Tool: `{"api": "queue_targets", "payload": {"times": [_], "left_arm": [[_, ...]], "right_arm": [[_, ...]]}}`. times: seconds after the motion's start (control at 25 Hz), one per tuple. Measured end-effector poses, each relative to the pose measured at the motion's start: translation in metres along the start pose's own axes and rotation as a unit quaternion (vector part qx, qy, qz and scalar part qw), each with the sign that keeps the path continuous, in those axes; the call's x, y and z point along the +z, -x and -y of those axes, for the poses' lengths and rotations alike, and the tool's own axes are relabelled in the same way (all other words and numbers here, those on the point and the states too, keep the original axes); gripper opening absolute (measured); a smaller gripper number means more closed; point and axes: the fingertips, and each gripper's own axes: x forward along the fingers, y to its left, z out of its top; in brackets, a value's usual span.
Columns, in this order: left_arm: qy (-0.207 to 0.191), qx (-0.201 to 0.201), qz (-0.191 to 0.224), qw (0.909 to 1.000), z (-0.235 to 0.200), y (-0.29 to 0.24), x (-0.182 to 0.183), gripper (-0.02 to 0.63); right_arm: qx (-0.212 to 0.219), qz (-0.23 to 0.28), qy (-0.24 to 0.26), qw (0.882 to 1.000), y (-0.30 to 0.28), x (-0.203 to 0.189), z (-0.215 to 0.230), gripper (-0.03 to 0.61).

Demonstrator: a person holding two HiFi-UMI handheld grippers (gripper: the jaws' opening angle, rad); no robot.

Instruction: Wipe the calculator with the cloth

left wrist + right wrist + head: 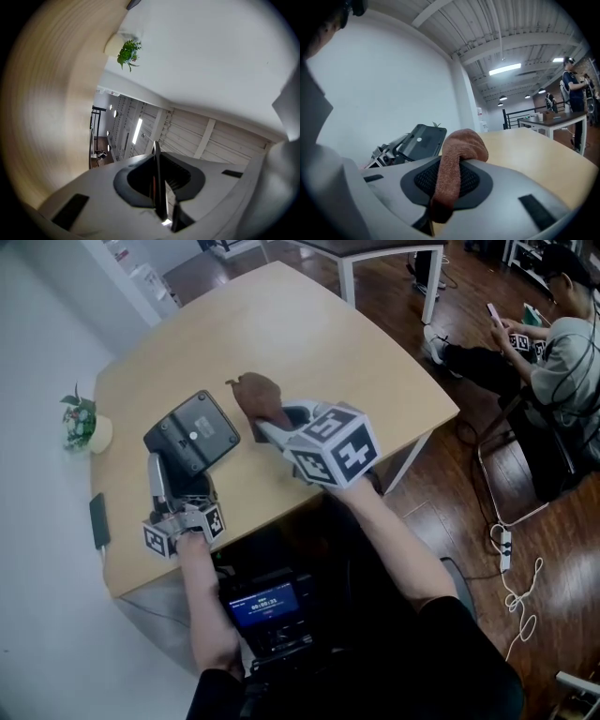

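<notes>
Head view with both gripper views. The left claw (173, 489) is pressed onto the near edge of the calculator (192, 432). In the left gripper view that edge shows as a thin dark plate pinched between the two pads. The calculator stands tilted up off the desk (309, 343), its dark back with a small pale round spot turned toward the camera. It lies in the left half of the desk, at 9 o'clock from the cloth (258, 395) and just beside it.

The right claw (272, 426) is pinched on the brown cloth. In the right gripper view a thick fold of it runs between the pads and bulges over their tips. Whether the cloth touches the calculator cannot be told.

A small potted plant (80, 420) stands at the desk's left edge, at 9 o'clock from the calculator. A flat dark object (98, 519) lies on the same edge, at 7 o'clock from the calculator. A seated person (562, 348) is at 2 o'clock, beyond the desk, well apart from it.
</notes>
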Motion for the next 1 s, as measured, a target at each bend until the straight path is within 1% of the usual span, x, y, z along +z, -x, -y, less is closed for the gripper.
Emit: {"api": "queue_targets", "payload": {"times": [0.08, 0.2, 0.28, 0.36, 0.44, 0.64, 0.76, 0.84, 0.92, 1.0], "left_arm": [[0.0, 0.007, 0.011, 0.9999, -0.004, 0.0, 0.001, 0.06], [0.0, 0.014, 0.018, 0.9997, -0.008, -0.002, 0.002, 0.06], [-0.001, 0.015, 0.016, 0.9997, -0.008, -0.005, 0.0, 0.06], [-0.003, 0.015, 0.014, 0.9998, -0.006, -0.006, -0.005, 0.06], [-0.009, 0.018, 0.011, 0.9997, -0.004, -0.005, -0.009, 0.06], [-0.013, 0.012, 0.008, 0.9998, 0.0, -0.002, -0.007, 0.065], [-0.015, 0.014, 0.01, 0.9997, -0.001, 0.0, -0.004, 0.071], [-0.01, 0.014, 0.016, 0.9997, -0.002, 0.001, -0.003, 0.069], [-0.009, 0.014, 0.022, 0.9996, -0.003, 0.004, 0.0, 0.061], [-0.013, 0.016, 0.024, 0.9995, -0.004, 0.004, 0.002, 0.061]], "right_arm": [[0.026, 0.015, 0.013, 0.999, -0.001, 0.009, -0.025, 0.057], [0.077, 0.033, 0.038, 0.996, -0.008, 0.024, -0.072, 0.057], [0.108, 0.032, 0.06, 0.992, -0.016, 0.028, -0.1, 0.057], [0.12, 0.017, 0.083, 0.989, -0.026, 0.021, -0.114, 0.057], [0.113, 0.0, 0.094, 0.989, -0.034, 0.01, -0.112, 0.058], [0.074, -0.032, 0.067, 0.995, -0.036, -0.009, -0.076, 0.058], [0.037, -0.044, 0.055, 0.997, -0.032, -0.018, -0.044, 0.058], [-0.001, -0.055, 0.043, 0.998, -0.025, -0.027, -0.013, 0.058], [-0.031, -0.055, 0.02, 0.998, -0.013, -0.031, 0.013, 0.057], [-0.035, -0.035, 0.004, 0.999, -0.002, -0.023, 0.019, 0.057]]}}
